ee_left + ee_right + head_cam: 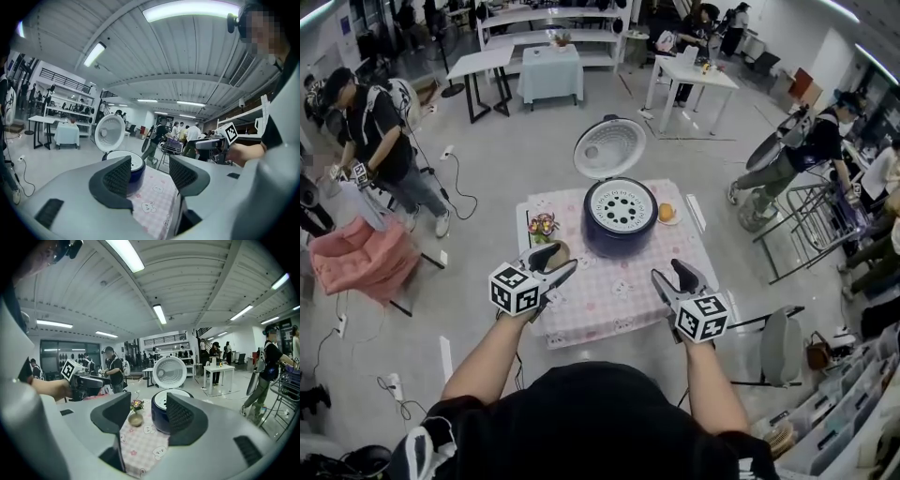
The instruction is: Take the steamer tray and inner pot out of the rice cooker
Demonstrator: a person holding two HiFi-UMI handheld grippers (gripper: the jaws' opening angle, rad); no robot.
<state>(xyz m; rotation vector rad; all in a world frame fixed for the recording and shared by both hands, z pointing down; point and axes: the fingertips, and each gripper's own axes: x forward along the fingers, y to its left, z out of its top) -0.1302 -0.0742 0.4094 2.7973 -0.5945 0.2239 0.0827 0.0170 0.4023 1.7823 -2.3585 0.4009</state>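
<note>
- left gripper [553, 264] and right gripper [673, 275]: jaws apart, both empty, short of the rice cooker [619, 239]
- steamer tray [620, 204] sits on top inside it, inner pot hidden underneath
- risk imo: a shallow pinch on that thin rim and the tray tips

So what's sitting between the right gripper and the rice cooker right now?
Nothing but a bare stretch of pink checked tablecloth lies between the right gripper and the rice cooker. The head view shows this most clearly.
</note>
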